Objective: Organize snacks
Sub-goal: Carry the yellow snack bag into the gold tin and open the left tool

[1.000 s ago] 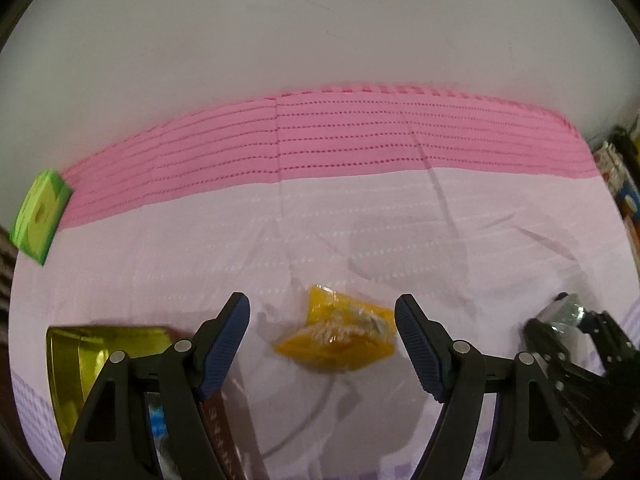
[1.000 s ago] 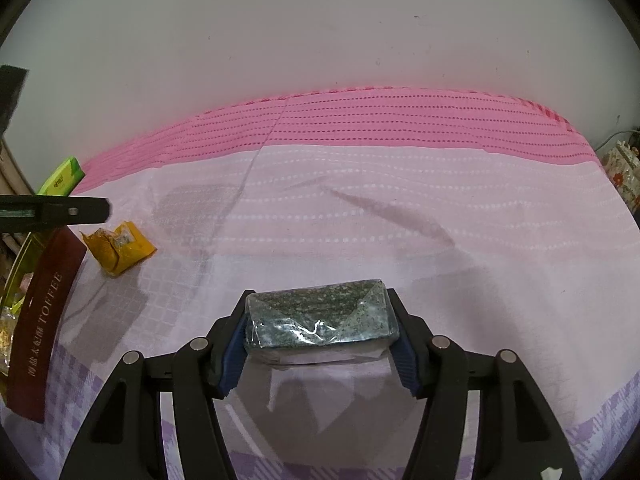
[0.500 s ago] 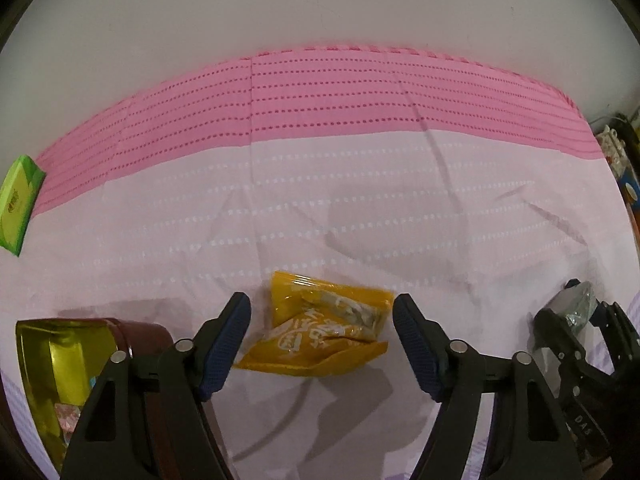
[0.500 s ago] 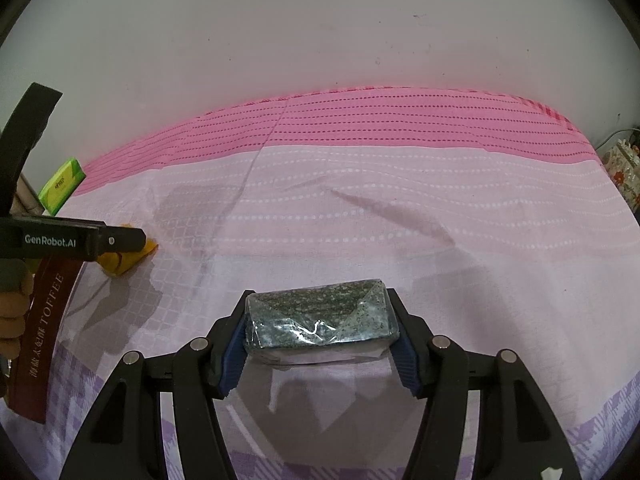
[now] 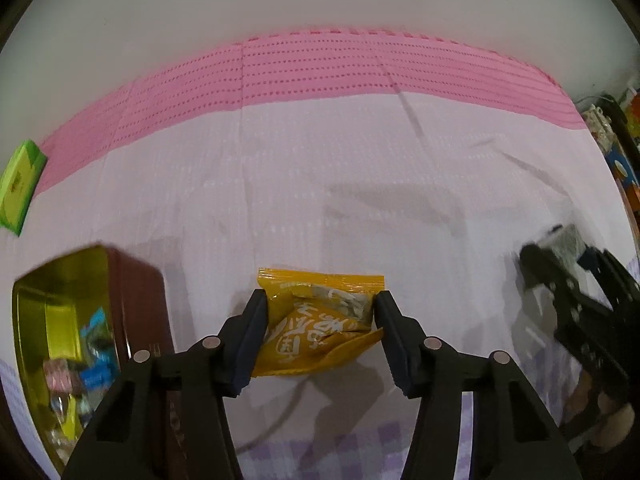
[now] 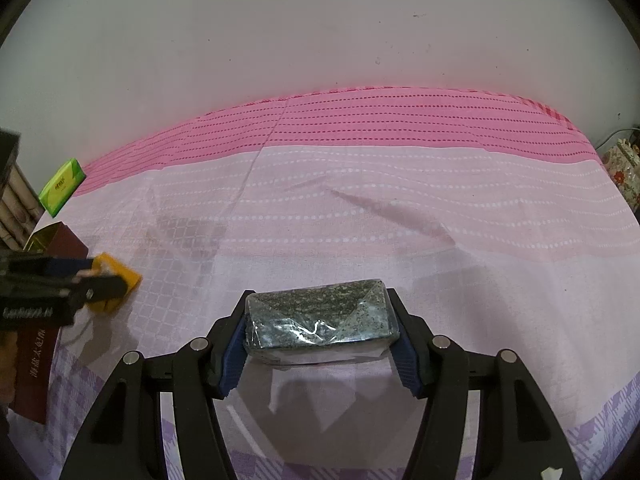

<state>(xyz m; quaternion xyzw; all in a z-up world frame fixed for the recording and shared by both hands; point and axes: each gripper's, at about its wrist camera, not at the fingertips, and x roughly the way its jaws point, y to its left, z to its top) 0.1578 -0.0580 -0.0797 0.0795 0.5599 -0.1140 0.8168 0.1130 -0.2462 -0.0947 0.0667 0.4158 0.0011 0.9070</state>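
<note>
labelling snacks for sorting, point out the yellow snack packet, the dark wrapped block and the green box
yellow snack packet (image 5: 316, 328): left wrist view, printed front.
dark wrapped block (image 6: 320, 318): right wrist view, speckled top face.
green box (image 6: 62, 186): right wrist view, top face.

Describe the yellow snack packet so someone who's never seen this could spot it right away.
On the pink bedsheet, just right of the open gold-lined tin, lies the yellow snack packet, between the left gripper fingers, which have just been closing. It is the only yellow, crinkled pouch with white lettering.

yellow-orange snack packet (image 5: 320, 328), speckled grey-green packet (image 6: 320, 316), gold-lined maroon tin (image 5: 60, 320), pink-and-lilac dotted cloth (image 5: 320, 180)
</note>
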